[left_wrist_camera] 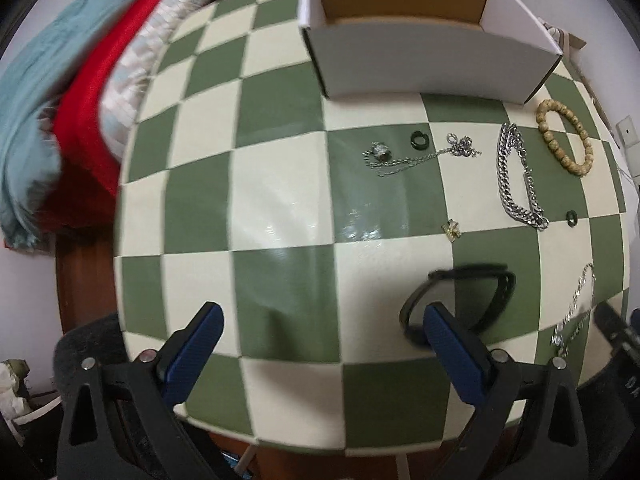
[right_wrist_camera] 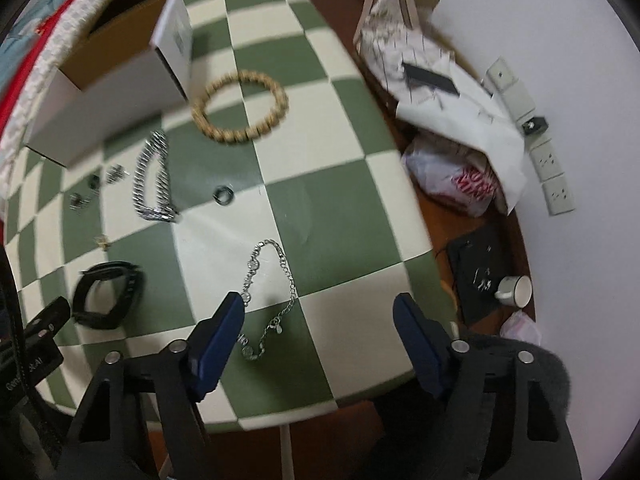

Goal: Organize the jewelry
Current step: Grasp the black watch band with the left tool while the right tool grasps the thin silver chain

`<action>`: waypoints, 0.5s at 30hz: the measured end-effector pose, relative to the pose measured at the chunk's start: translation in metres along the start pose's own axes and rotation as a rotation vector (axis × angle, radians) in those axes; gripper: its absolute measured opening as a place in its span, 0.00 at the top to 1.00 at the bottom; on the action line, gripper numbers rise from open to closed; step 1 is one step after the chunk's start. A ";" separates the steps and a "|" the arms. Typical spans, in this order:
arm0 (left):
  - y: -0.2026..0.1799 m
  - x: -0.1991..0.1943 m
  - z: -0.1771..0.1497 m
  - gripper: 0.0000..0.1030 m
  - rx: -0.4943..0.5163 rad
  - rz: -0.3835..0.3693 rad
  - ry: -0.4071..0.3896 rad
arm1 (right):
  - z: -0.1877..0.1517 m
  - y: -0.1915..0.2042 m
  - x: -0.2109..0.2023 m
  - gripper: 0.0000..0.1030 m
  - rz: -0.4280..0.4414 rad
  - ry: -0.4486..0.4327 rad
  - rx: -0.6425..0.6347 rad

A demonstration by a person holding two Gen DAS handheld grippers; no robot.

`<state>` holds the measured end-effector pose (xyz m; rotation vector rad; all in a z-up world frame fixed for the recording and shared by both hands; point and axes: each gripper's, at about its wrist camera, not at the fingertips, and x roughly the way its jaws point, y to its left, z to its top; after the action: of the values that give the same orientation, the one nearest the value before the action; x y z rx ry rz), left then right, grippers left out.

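Jewelry lies on a green-and-cream checked table. An open white cardboard box stands at the far edge. In front of it lie a thin silver chain, a dark ring, a thick silver chain bracelet, a wooden bead bracelet, a small gold charm and a black band. My left gripper is open above the near table, its right finger over the black band. My right gripper is open above a thin silver necklace. The bead bracelet lies further ahead.
Folded red, blue and white cloth lies left of the table. Right of the table, on the floor, are paper and plastic bags, a black pad and a white cup. Wall sockets are at the right.
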<state>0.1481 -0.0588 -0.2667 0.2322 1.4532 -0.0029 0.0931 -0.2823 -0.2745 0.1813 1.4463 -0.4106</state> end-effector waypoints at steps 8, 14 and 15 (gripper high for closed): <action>-0.013 0.023 0.005 0.21 0.059 -0.052 0.015 | -0.001 0.006 0.029 0.40 -0.007 0.045 0.004; -0.025 0.020 0.002 0.32 0.112 -0.075 -0.021 | -0.001 0.002 0.027 0.44 0.022 0.039 0.016; -0.025 0.020 0.001 0.36 0.117 -0.087 -0.024 | -0.001 0.002 0.028 0.46 0.028 0.037 0.017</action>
<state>0.1477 -0.0807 -0.2900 0.2638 1.4402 -0.1609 0.0948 -0.2850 -0.3019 0.2235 1.4757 -0.3987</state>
